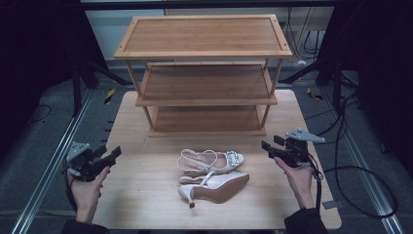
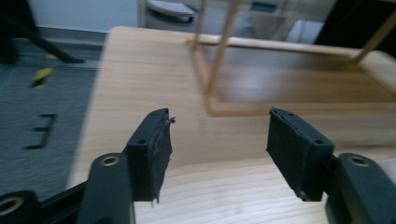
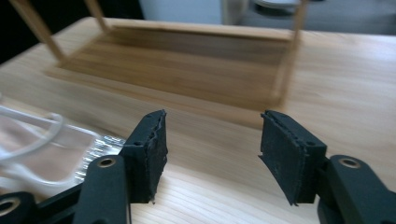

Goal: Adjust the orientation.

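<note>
A: Where are the shoes?

B: A pair of pale cream slingback high-heeled shoes sits on the light wooden desk (image 1: 146,195), in front of the three-tier bamboo shoe rack (image 1: 204,73). The farther shoe (image 1: 212,161) stands on its sole, its sparkly buckle toward the right. The nearer shoe (image 1: 216,187) lies tipped on its side, its tan sole facing the person, just beside the other one.

A: And the grippers?

B: The left gripper (image 1: 114,153) is held in the person's left hand (image 1: 87,190) over the desk's left edge, well apart from the shoes. Its fingers (image 2: 149,149) are spread with nothing between them.

A: The right one?

B: The right gripper (image 1: 267,145) is in the right hand (image 1: 297,178), near the buckled toe. Its fingers (image 3: 149,149) are also spread and empty; the shoe's straps show blurred at the left of the right gripper view.
</note>
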A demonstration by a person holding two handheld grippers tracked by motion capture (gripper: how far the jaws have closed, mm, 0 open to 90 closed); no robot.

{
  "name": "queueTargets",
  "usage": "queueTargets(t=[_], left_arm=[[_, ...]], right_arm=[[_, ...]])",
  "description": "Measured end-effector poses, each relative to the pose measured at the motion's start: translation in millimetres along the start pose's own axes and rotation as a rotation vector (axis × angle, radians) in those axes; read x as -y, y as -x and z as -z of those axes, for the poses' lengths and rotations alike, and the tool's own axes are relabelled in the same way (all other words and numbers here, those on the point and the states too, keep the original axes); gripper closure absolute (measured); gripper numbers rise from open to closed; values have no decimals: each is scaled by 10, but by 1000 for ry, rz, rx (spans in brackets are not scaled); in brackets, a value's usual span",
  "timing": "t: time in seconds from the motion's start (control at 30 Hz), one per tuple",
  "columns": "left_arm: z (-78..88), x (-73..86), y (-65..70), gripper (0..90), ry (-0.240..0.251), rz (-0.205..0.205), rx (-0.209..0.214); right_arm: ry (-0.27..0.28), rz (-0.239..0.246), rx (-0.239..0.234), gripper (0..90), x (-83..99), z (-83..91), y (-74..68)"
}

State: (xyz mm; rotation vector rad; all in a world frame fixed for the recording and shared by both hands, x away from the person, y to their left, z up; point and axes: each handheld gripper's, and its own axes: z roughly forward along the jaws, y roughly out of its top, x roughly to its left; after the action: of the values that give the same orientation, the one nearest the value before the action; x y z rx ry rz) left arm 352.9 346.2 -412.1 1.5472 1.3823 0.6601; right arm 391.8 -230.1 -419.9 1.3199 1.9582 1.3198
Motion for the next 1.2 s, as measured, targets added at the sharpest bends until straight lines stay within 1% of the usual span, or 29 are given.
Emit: queueTargets(t=[0.03, 0.1, 0.13, 0.17, 0.2, 0.23, 0.27, 0.33, 0.37, 0.4, 0.43, 0.47, 0.5, 0.53, 0.63, 0.7, 0.77, 0.87, 0.9, 0.97, 1.0, 1.07, 1.1, 1.13, 1.17, 1.2], left_arm=[[-23, -9, 48, 400, 1, 4, 22], [-70, 2, 160, 443, -11, -13, 65], [-87, 24, 219, 453, -15, -26, 84], [-113, 78, 328, 488, -34, -48, 116], [-113, 78, 328, 505, -34, -48, 116], [-127, 142, 431, 520, -50, -71, 140], [-127, 142, 431, 532, -50, -71, 140], [-139, 204, 520, 541, -76, -91, 167], [-164, 263, 613, 555, -102, -114, 187], [-180, 298, 664, 555, -113, -116, 196], [-180, 298, 664, 556, -113, -116, 196], [-196, 338, 723, 556, -128, -120, 203], [-216, 385, 800, 556, -153, -134, 219], [-229, 405, 846, 555, -166, -143, 230], [-255, 442, 1011, 555, -197, -167, 268], [-253, 457, 1101, 566, -209, -181, 291], [-258, 484, 1179, 567, -231, -183, 317], [-281, 522, 1283, 564, -262, -195, 336], [-289, 532, 1306, 561, -271, -199, 340], [-314, 560, 1342, 557, -298, -194, 356], [-330, 576, 1356, 554, -306, -187, 364], [-360, 596, 1368, 551, -331, -183, 374], [-375, 607, 1376, 548, -340, -173, 381], [-381, 612, 1378, 547, -346, -170, 383], [-390, 620, 1386, 546, -350, -159, 398], [-399, 627, 1408, 547, -355, -152, 403]], right_arm=[[0, 0, 0, 450, 0, 0, 0], [-15, 21, -35, 452, 12, -9, -85], [-27, 34, -43, 455, 27, -14, -124], [-39, 39, -66, 486, 66, -16, -187], [-39, 39, -66, 486, 66, -16, -187], [-57, 36, -93, 507, 106, -19, -230], [-57, 36, -93, 507, 106, -19, -230], [-69, 35, -107, 546, 143, -14, -264], [-87, 43, -122, 574, 184, -2, -296], [-97, 53, -126, 589, 204, 5, -313], [-106, 60, -131, 608, 226, 12, -325], [-106, 60, -131, 608, 226, 12, -325], [-113, 54, -144, 628, 252, 16, -339], [-126, 48, -162, 642, 289, 15, -356], [-155, 57, -168, 685, 342, 10, -389], [-160, 54, -180, 712, 349, 14, -413], [-172, 64, -199, 739, 339, 8, -458], [-191, 72, -227, 754, 348, -28, -559], [-208, 88, -230, 757, 362, -48, -597], [-236, 122, -225, 755, 404, -101, -671], [-246, 114, -231, 754, 432, -146, -688], [-239, 107, -234, 752, 438, -159, -685], [-237, 100, -234, 746, 436, -165, -681], [-231, 102, -232, 741, 435, -168, -679], [-226, 103, -227, 731, 437, -172, -682], [-215, 100, -227, 722, 443, -191, -691]])
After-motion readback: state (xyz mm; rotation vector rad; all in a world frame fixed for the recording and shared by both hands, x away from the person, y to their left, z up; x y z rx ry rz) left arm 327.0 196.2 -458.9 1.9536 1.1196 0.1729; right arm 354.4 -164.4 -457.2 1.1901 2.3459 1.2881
